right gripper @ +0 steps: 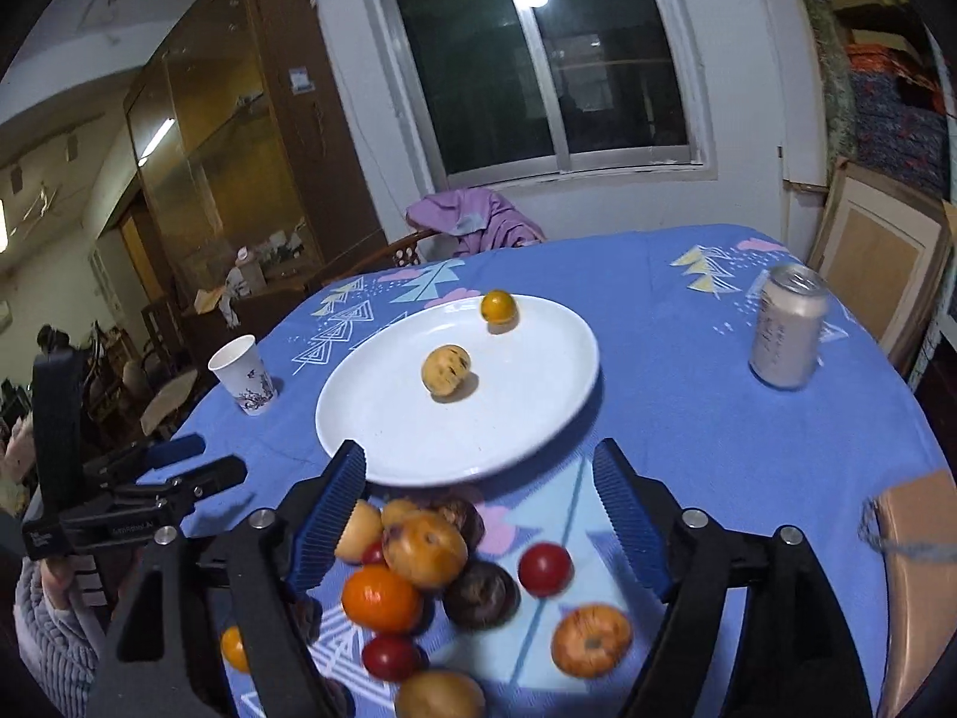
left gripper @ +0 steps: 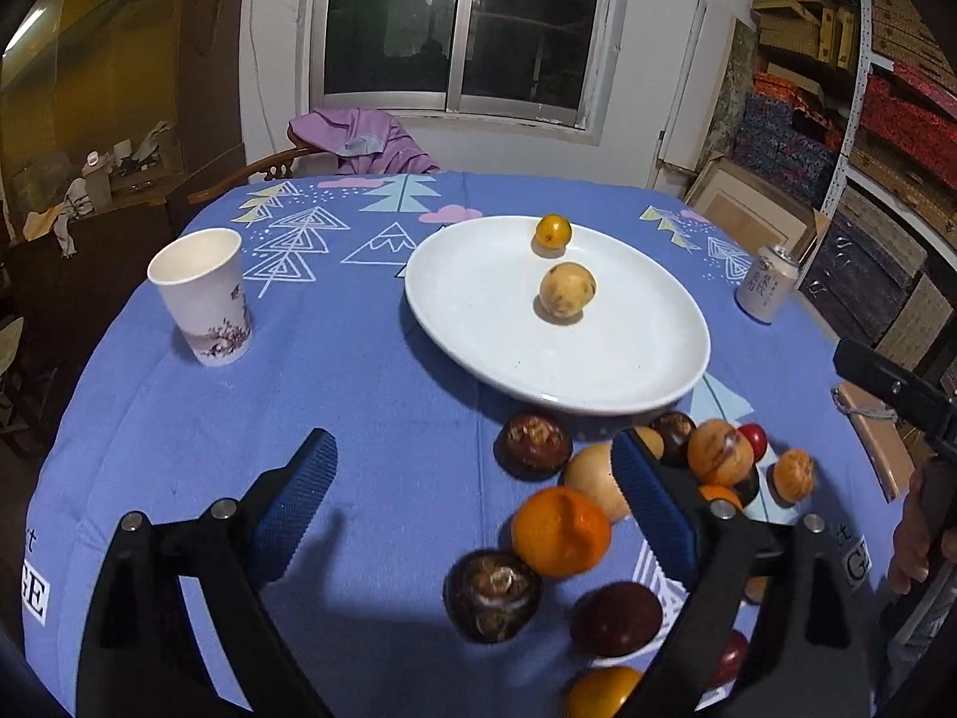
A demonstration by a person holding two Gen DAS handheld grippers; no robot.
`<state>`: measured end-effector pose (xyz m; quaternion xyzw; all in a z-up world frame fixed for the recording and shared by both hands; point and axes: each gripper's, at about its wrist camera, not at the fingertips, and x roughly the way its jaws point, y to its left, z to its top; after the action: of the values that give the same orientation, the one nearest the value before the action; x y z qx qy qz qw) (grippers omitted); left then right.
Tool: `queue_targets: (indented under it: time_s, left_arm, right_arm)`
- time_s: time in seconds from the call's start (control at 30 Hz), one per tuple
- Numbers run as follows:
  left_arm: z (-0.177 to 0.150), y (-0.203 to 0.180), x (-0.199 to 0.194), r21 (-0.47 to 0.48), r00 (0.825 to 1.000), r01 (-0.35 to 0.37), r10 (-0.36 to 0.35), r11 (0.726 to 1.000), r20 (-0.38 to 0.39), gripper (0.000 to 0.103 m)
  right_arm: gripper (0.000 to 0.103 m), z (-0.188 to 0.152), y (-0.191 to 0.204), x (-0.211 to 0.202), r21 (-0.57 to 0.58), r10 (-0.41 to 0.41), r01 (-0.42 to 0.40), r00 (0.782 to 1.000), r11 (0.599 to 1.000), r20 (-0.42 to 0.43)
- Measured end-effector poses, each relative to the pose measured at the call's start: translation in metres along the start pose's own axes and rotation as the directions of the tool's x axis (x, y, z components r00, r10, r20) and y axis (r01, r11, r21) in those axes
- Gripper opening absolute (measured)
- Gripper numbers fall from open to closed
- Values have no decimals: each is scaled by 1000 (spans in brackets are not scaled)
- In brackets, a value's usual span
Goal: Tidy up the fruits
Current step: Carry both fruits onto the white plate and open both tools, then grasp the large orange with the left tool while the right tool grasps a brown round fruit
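Note:
A white plate [left gripper: 598,371] [right gripper: 538,407] sits mid-table with a small orange fruit [left gripper: 552,231] and a pale spotted fruit [left gripper: 567,289] on it. In front of the plate lies a loose pile: a mandarin [left gripper: 561,531] [right gripper: 383,598], dark brown fruits [left gripper: 532,443], red ones [right gripper: 543,568] and tan ones [right gripper: 424,547]. My left gripper [left gripper: 472,455] hovers open over the pile's left side, its pads gripping nothing. My right gripper [right gripper: 478,461] stands open above the pile, holding nothing. In the right wrist view the left gripper [right gripper: 209,459] shows at the left, held in a hand.
A paper cup [left gripper: 203,299] stands left of the plate and a drink can [right gripper: 786,329] to its right. A brown flat object [right gripper: 915,538] lies at the table's right edge. A chair with a purple cloth [left gripper: 365,143] is behind the table.

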<state>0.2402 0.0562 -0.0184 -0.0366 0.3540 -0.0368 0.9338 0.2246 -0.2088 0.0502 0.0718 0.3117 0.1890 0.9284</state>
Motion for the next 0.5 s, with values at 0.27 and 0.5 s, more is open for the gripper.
queue_targets:
  time_s: [0.27, 0.5]
  left_arm:
    - [-29, -36, -5, 145, 999, -26, 22, 989, 29, 91]
    - [-35, -42, 20, 182, 999, -31, 37, 983, -32, 91]
  right_arm:
    - [85, -11, -25, -15, 81, 0, -2, 1000, 997, 23]
    - [90, -13, -26, -11, 112, 27, -28, 1000, 993, 5]
